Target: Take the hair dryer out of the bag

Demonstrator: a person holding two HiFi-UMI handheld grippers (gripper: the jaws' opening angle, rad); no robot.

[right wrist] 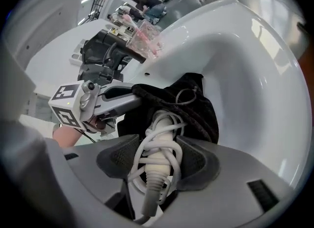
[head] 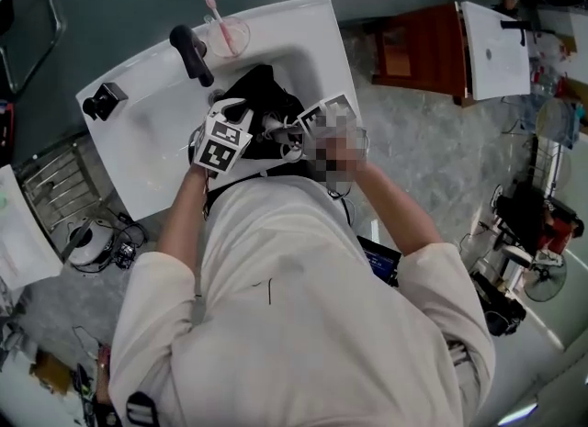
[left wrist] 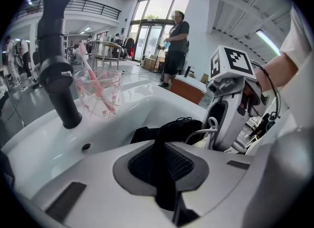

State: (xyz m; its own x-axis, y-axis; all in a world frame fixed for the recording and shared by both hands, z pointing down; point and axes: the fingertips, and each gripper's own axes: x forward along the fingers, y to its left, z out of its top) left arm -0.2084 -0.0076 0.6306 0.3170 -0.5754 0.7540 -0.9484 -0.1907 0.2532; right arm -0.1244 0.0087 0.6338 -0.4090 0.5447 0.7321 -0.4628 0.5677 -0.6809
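Now — left gripper (left wrist: 163, 170) pinches the soft bag (left wrist: 179, 126); right gripper (right wrist: 158, 165) clamps the hair dryer (right wrist: 157, 139) by its cord-wrapped handle, head inside the bag in the sink (right wrist: 245, 75). Likely stiff, light — grip handle, not cord.

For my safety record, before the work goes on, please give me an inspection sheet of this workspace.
Surface: white sink; its basin holds the job's things.
Job's things: black bag; hair dryer, handle end out of the bag.
Clutter: black faucet; clear cup with pink toothbrush.
Grippers: left gripper shut on bag fabric; right gripper shut on the dryer handle.
Cables: white cord wound round the handle.
Surroundings: wooden cabinet; person standing far off.
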